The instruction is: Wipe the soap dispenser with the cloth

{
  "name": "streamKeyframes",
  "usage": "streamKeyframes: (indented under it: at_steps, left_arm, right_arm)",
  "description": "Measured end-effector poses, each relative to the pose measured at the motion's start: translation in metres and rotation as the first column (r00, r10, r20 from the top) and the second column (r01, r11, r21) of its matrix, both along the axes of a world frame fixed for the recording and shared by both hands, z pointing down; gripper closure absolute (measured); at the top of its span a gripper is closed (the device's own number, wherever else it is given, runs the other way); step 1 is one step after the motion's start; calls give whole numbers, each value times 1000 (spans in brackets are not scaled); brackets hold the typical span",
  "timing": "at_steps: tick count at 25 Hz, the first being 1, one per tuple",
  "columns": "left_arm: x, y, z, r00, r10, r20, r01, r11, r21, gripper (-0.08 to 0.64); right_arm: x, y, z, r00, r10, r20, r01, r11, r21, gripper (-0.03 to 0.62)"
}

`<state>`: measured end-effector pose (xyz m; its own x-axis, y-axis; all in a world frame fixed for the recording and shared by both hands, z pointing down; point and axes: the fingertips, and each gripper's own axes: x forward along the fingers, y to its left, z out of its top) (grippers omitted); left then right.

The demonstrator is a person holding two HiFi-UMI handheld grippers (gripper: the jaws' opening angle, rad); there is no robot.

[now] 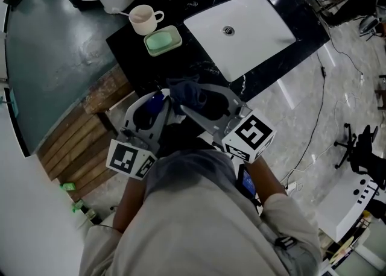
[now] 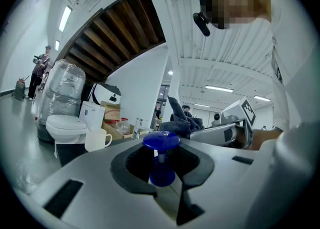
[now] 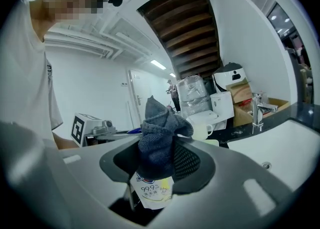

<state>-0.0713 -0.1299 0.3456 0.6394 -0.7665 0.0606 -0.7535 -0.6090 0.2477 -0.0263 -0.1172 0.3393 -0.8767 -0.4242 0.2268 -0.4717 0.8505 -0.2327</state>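
The black worktop [image 1: 129,52] carries a white sink [image 1: 241,34], a cup [image 1: 143,19] and a green soap dish [image 1: 163,41]. Near its front edge, your left tongs [image 2: 162,165] pinch the soap dispenser [image 2: 161,142] just under its blue pump head. Your right tongs [image 3: 157,165] are clamped on the grey cloth [image 3: 159,135], which hangs just over the dispenser's label.
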Motion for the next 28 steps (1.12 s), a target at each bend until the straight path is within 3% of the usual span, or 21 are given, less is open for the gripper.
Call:
streamKeyframes:
  at_steps: [28]
  left_arm:
    - [-13, -1, 3, 999, -2, -54, 1, 1000, -28, 480]
  right_arm:
    - [-10, -4, 26, 1000, -9, -25, 8, 998, -54, 436]
